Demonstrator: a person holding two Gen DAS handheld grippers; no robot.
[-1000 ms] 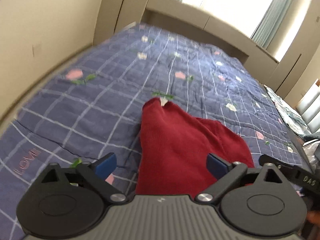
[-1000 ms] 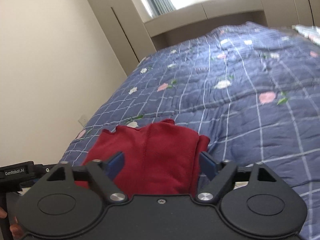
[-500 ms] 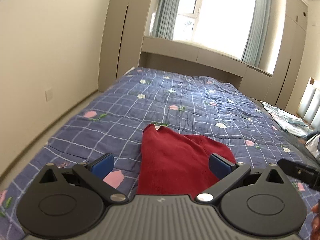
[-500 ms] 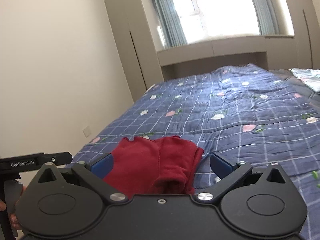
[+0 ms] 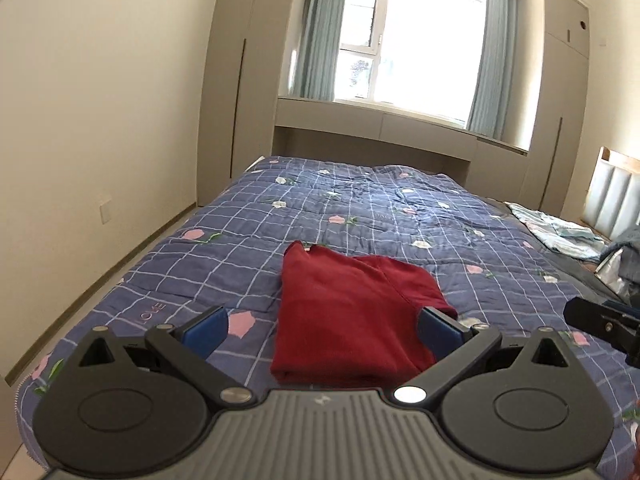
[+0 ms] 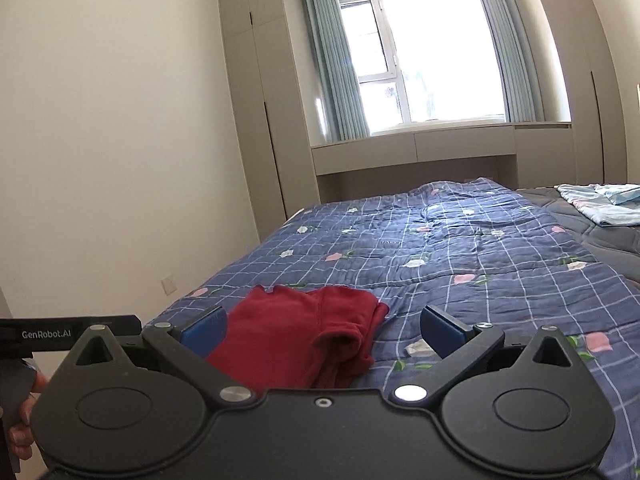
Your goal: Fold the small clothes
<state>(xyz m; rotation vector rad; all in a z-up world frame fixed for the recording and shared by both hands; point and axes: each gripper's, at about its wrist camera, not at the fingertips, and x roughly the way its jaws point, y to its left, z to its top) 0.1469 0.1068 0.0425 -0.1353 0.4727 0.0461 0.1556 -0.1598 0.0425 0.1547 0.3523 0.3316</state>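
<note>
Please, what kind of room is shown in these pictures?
Most likely a home bedroom: a bed with a blue checked floral quilt, tall built-in wardrobes, and a curtained window. A folded red garment lies on the quilt.

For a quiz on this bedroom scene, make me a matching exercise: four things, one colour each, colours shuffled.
Things:
1. folded garment
2. quilt
3. curtains
4. pads of the right tongs

Colours:
A. pale blue-grey
B. dark red
C. bright blue
D. purple-blue with white checks and flowers

Pairs: 1-B, 2-D, 3-A, 4-C
</note>
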